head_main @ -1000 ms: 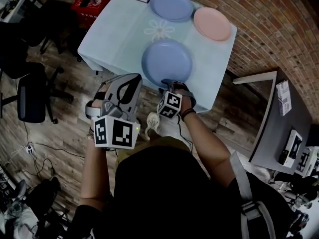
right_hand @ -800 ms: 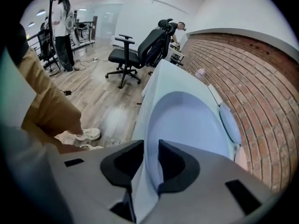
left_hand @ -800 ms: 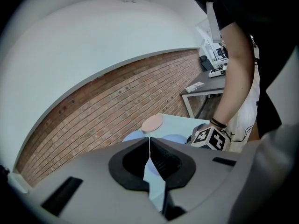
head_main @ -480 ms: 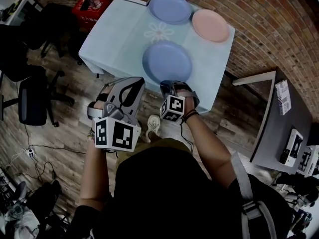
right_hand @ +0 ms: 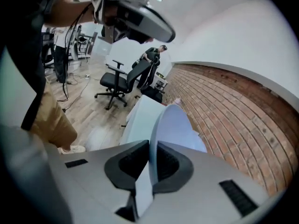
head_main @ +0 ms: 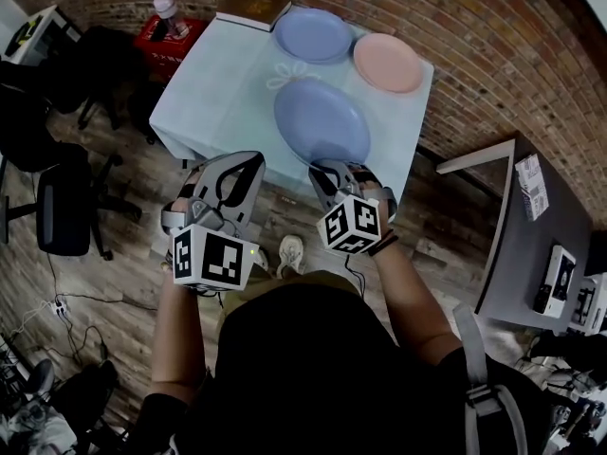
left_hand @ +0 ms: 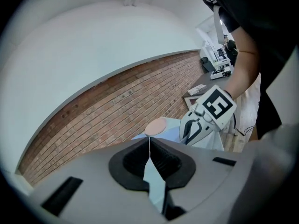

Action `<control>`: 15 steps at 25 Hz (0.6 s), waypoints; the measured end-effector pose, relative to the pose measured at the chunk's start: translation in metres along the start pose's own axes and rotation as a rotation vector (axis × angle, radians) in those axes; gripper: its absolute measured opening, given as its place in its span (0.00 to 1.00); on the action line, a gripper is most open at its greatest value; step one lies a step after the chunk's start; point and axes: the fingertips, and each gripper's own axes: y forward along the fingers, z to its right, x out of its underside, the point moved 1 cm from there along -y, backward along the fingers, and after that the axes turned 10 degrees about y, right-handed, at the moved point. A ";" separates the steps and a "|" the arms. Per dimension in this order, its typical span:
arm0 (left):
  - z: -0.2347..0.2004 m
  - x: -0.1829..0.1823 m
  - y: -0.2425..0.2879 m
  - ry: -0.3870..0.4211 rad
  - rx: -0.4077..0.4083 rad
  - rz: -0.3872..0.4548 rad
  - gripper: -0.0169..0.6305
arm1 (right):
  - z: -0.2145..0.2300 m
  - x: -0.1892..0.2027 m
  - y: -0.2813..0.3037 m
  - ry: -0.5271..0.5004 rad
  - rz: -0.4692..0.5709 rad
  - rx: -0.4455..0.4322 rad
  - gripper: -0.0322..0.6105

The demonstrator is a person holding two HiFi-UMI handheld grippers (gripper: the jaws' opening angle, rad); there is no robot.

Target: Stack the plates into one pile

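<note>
Right hand-held gripper [head_main: 330, 167], jaws just closing, clamped on near rim of blue plate [head_main: 322, 121], held ahead of it above tabletop [head_main: 218, 74]. Left hand-held gripper [head_main: 232, 164]: jaws together, empty. Keep level; lower onto far plate [head_main: 313, 34].

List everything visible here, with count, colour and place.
table: 1, pale blue cloth, centre
near blue plate: 1, blue, tilted over the table's near side
far blue plate: 1, blue, table's far edge
pink plate: 1, pink, table's far right corner
book: 1, brown, table's far left corner
red box: 1, red, left of the table
bottle: 1, clear, at the red box
chairs: 2, black, floor at left
desk: 1, grey, right
left gripper: 1, grey, shut and empty, before the table
right gripper: 1, grey, jaws just closed on the near blue plate's rim
</note>
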 end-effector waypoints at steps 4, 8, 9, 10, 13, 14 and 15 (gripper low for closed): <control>-0.009 -0.014 -0.004 0.017 -0.020 0.014 0.06 | 0.022 -0.024 -0.042 -0.071 0.046 0.064 0.13; -0.027 -0.029 -0.011 0.035 -0.053 0.032 0.06 | 0.045 -0.057 -0.080 -0.135 0.105 0.148 0.13; -0.030 -0.031 -0.012 0.055 -0.061 0.026 0.06 | 0.050 -0.063 -0.088 -0.139 0.119 0.166 0.13; -0.033 -0.034 -0.013 0.082 -0.070 0.016 0.06 | 0.053 -0.068 -0.096 -0.143 0.130 0.181 0.13; -0.037 -0.045 -0.013 0.144 -0.089 0.011 0.06 | 0.061 -0.077 -0.116 -0.156 0.148 0.219 0.13; -0.038 -0.048 -0.013 0.139 -0.088 0.022 0.06 | 0.063 -0.080 -0.120 -0.157 0.152 0.229 0.13; -0.039 -0.050 -0.012 0.128 -0.083 0.032 0.06 | 0.063 -0.082 -0.124 -0.155 0.157 0.237 0.13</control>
